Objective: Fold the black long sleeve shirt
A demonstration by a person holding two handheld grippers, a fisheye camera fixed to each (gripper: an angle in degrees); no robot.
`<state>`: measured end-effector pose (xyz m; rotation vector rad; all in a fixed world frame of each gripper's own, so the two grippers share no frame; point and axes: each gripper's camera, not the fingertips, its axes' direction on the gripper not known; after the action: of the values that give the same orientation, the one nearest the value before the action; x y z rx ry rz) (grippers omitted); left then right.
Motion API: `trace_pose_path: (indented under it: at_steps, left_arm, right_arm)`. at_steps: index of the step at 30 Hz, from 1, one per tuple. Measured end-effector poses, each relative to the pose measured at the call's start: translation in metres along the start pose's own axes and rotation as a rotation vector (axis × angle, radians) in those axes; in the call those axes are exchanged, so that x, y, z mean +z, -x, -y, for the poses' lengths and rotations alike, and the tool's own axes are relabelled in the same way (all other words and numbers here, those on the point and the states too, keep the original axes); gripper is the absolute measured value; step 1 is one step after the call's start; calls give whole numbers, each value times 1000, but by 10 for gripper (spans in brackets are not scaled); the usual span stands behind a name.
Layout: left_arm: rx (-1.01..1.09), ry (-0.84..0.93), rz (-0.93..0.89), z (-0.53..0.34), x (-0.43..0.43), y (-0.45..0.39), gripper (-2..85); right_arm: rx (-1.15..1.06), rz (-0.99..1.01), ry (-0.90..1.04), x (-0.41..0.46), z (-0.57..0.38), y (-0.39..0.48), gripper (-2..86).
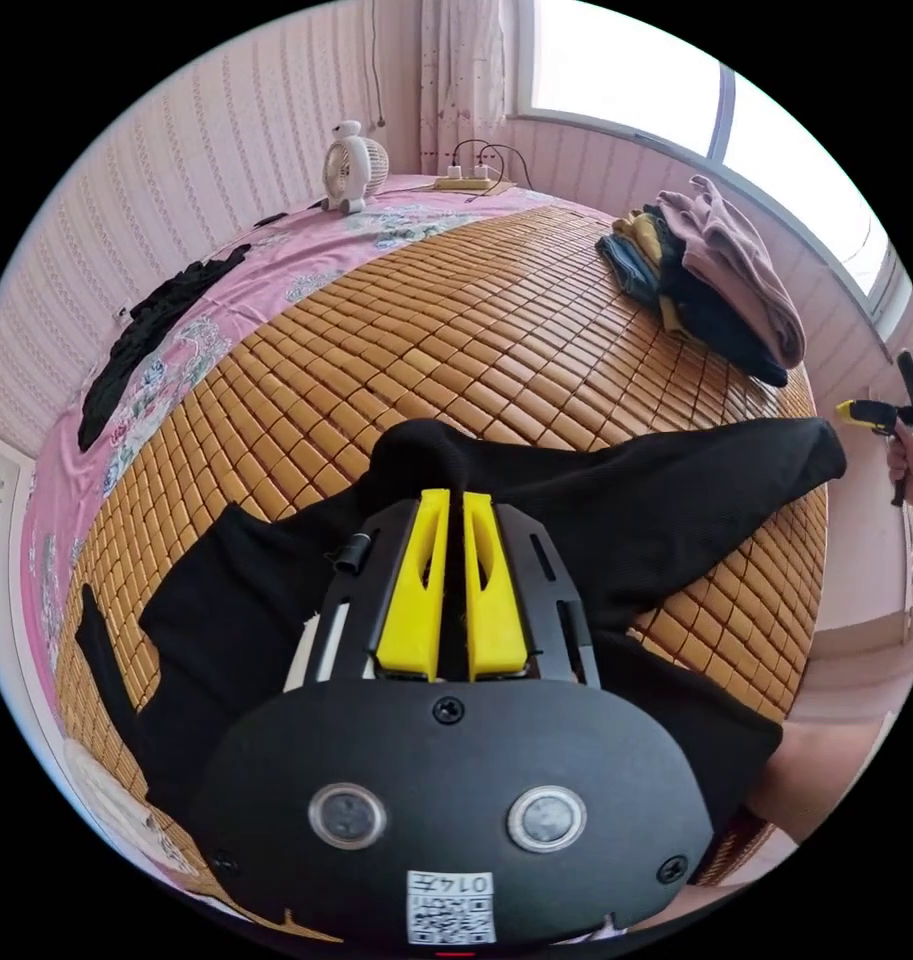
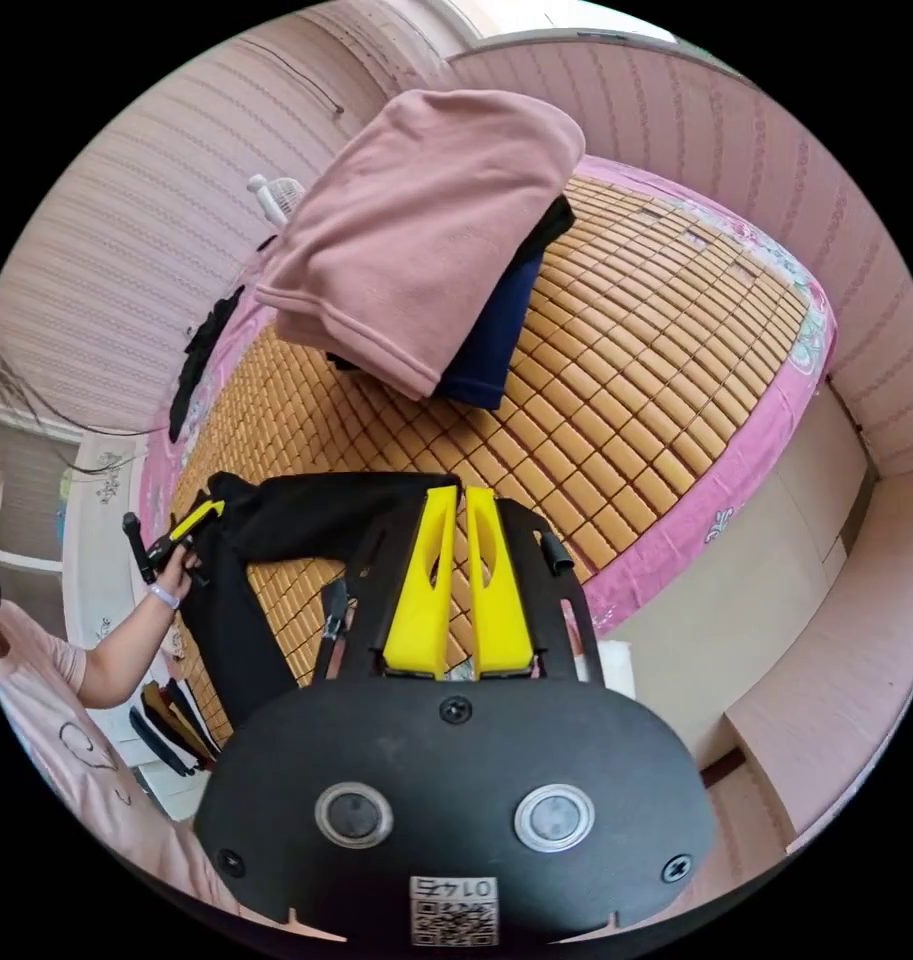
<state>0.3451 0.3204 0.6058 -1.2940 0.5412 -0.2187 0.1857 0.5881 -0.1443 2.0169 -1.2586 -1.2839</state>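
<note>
1. The black long sleeve shirt (image 1: 666, 500) is seen spread unfolded near the bed's (image 1: 536, 310) front edge.
2. The left hand-held gripper (image 1: 454, 500) is clamped on a raised fold of shirt fabric.
3. The right hand-held gripper (image 2: 454, 500) is closed and empty, clear of the shirt.
4. No fold is completed; all folding remains.

A: Item 1, printed matter on the left gripper (image 1: 454, 497)?
B: One white sticker (image 1: 451, 908) on the black housing behind the jaws: a square code with a short row of digits above it, reversed, not surely legible
A: Item 2, right gripper (image 2: 458, 492)?
B: A second sticker (image 2: 453, 910), same place, same layout, digits likewise reversed and unclear
A: Further entries?
B: No other writing legible
</note>
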Motion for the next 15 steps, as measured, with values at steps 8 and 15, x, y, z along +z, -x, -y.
trace_pose_path:
  at_steps: [8, 15]
  left_arm:
    - [-145, -5, -31, -12, -22, 22, 11]
    - [-156, 15, -37, 1, -11, 29, 2]
  right_arm:
    - [-220, -88, 52, 77, 2, 80, 6]
    - [-388, -393, 133, 122, -14, 123, -7]
